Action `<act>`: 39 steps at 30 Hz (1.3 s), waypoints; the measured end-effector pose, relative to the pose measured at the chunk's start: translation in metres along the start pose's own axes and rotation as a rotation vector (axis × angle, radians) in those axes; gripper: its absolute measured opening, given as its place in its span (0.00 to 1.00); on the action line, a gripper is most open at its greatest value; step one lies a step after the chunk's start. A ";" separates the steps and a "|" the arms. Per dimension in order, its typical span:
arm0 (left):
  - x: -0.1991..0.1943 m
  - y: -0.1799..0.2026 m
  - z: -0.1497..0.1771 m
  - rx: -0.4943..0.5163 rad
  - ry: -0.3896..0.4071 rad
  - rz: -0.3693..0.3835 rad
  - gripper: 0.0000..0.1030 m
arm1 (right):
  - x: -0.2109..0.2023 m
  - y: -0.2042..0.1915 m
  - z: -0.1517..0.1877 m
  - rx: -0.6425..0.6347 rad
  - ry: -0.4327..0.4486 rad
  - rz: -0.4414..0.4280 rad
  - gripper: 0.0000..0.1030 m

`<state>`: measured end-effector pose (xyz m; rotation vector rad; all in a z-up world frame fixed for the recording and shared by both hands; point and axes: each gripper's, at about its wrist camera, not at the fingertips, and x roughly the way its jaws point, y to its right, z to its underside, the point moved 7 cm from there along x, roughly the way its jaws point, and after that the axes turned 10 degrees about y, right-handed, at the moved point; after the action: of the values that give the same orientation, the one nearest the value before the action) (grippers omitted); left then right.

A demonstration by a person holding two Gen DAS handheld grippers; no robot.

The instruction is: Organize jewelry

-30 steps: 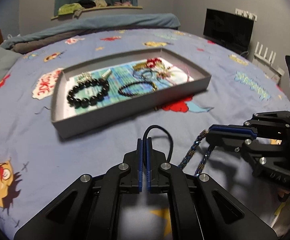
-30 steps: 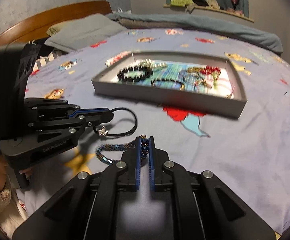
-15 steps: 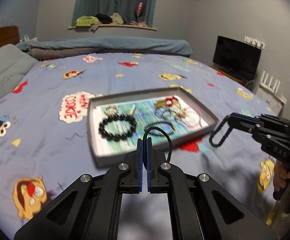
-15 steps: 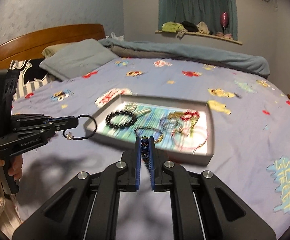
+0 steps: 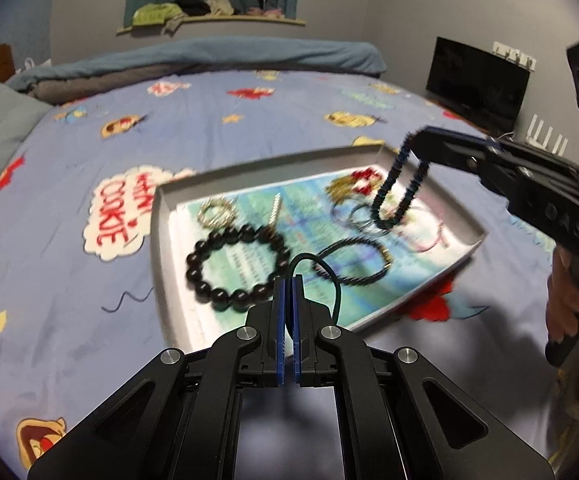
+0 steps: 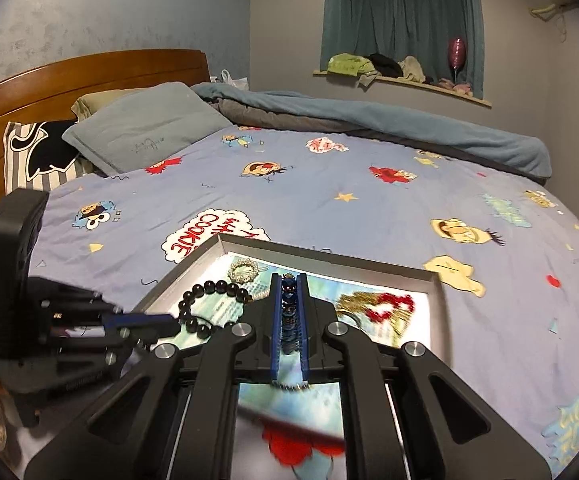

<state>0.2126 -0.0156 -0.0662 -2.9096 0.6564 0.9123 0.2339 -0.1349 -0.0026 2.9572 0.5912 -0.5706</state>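
A shallow grey tray point(image 5: 156, 240) lies on the cartoon-print bedsheet. In it are a black bead bracelet point(image 5: 233, 268), a thin black bracelet point(image 5: 353, 260), a silver ring piece point(image 5: 217, 210) and a red and gold tangle point(image 5: 361, 180). My left gripper point(image 5: 289, 280) is shut on a thin black cord loop point(image 5: 323, 270) above the tray's near edge. From the right, my right gripper point(image 5: 419, 140) is shut on a blue beaded bracelet point(image 5: 395, 188) that hangs over the tray's right half. The right wrist view shows those beads point(image 6: 289, 308) pinched between the pads, with the left gripper point(image 6: 171, 322) at the left.
Pillows point(image 6: 141, 128) and a wooden headboard point(image 6: 89, 72) are at the far left. A folded blue blanket point(image 5: 209, 56) runs along the bed's far side. A dark screen point(image 5: 477, 84) stands right of the bed. A person's hand point(image 5: 569, 296) grips the right handle.
Both grippers rose off the sheet and moved forward over the tray, each carrying its piece. The blue bracelet now hangs free above the tray's right half.
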 end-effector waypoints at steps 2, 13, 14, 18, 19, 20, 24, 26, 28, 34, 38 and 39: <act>0.006 -0.010 0.007 -0.009 -0.018 -0.016 0.04 | 0.017 -0.001 0.005 0.002 -0.016 -0.006 0.07; 0.020 -0.026 0.019 -0.050 -0.044 -0.053 0.04 | 0.076 0.011 0.033 0.067 -0.132 0.033 0.07; 0.022 -0.026 0.020 -0.045 -0.044 -0.062 0.04 | 0.077 0.012 0.036 0.069 -0.143 0.039 0.07; 0.024 -0.028 0.018 -0.042 -0.044 -0.089 0.08 | 0.084 0.016 0.046 0.066 -0.195 0.063 0.07; 0.023 -0.029 0.017 -0.042 -0.038 -0.099 0.14 | 0.086 0.017 0.048 0.071 -0.206 0.065 0.07; 0.022 -0.029 0.017 -0.042 -0.034 -0.100 0.18 | 0.088 0.019 0.051 0.083 -0.219 0.065 0.07; 0.017 -0.028 0.015 -0.035 -0.019 -0.116 0.34 | 0.084 0.025 0.052 0.116 -0.221 0.067 0.25; 0.015 -0.028 0.015 -0.038 -0.016 -0.119 0.38 | 0.080 0.029 0.050 0.138 -0.210 0.065 0.34; 0.012 -0.028 0.014 -0.040 -0.014 -0.123 0.41 | 0.074 0.031 0.047 0.146 -0.205 0.070 0.40; -0.004 -0.026 0.008 -0.058 0.022 -0.145 0.68 | 0.045 0.040 0.035 0.172 -0.176 0.098 0.61; -0.018 -0.023 0.004 -0.090 0.043 -0.154 0.79 | 0.023 0.042 0.030 0.182 -0.174 0.111 0.72; -0.022 -0.022 0.003 -0.100 0.048 -0.156 0.81 | 0.016 0.042 0.029 0.181 -0.172 0.112 0.74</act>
<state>0.2040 0.0136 -0.0592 -3.0265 0.3895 0.8838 0.2537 -0.1718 -0.0355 3.0375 0.3738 -0.9004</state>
